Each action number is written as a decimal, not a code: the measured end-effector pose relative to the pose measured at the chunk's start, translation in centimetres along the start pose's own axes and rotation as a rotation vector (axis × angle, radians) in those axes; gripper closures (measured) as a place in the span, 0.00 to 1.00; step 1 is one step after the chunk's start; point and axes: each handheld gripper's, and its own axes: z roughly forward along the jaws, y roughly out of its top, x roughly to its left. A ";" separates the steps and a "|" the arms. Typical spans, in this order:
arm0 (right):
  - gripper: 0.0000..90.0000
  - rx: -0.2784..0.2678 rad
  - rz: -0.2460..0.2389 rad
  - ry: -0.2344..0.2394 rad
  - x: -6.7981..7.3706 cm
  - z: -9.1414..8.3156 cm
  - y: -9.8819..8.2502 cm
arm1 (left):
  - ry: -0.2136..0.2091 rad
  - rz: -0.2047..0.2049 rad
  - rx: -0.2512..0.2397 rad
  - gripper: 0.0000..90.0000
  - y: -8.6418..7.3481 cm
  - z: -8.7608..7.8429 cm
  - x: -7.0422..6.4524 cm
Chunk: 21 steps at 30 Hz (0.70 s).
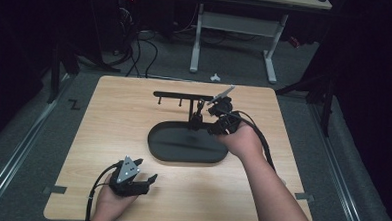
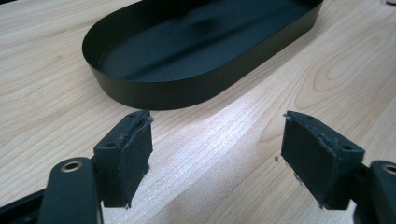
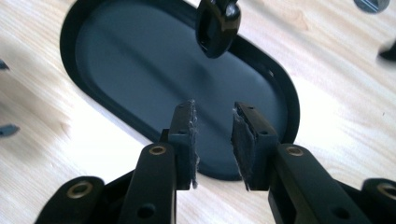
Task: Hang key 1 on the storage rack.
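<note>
Two grippers worked at the wooden table [image 1: 109,106]. Nearest, the left gripper [image 1: 142,170] rested by the front edge, its jaws spread wide on nothing, aimed toward the black oval tray [image 2: 154,95]. Farther out, the right gripper [image 3: 215,140] hovered above that tray's far rim – jaws partly apart, nothing between them – just short of the upright post [image 1: 198,113] of a black hook stand whose crossbar [image 1: 182,95] stood behind the tray. The stand looked like rigid, smooth-painted metal – probably light and prone to tip or slip, so the post's lower part seemed the safest grasp.
</note>
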 end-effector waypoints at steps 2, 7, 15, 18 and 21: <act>0.75 0.002 0.007 -0.003 -0.2 0.1 -0.8 | 0.000 0.000 0.001 0.28 0.0 0.0 0.0; 0.71 0.010 0.019 -0.004 -0.9 0.7 -2.7 | 0.000 -0.001 0.001 0.28 0.0 0.0 0.0; 0.69 0.053 0.068 -0.011 -2.8 2.0 -6.1 | -0.001 0.000 0.002 0.28 0.0 0.1 -0.1; 0.68 0.065 0.089 -0.010 -3.6 2.6 -7.6 | -0.002 0.000 0.006 0.28 0.0 0.1 -0.1; 0.68 0.067 0.099 -0.005 -3.9 2.9 -8.4 | -0.002 0.001 0.005 0.28 0.0 0.1 -0.1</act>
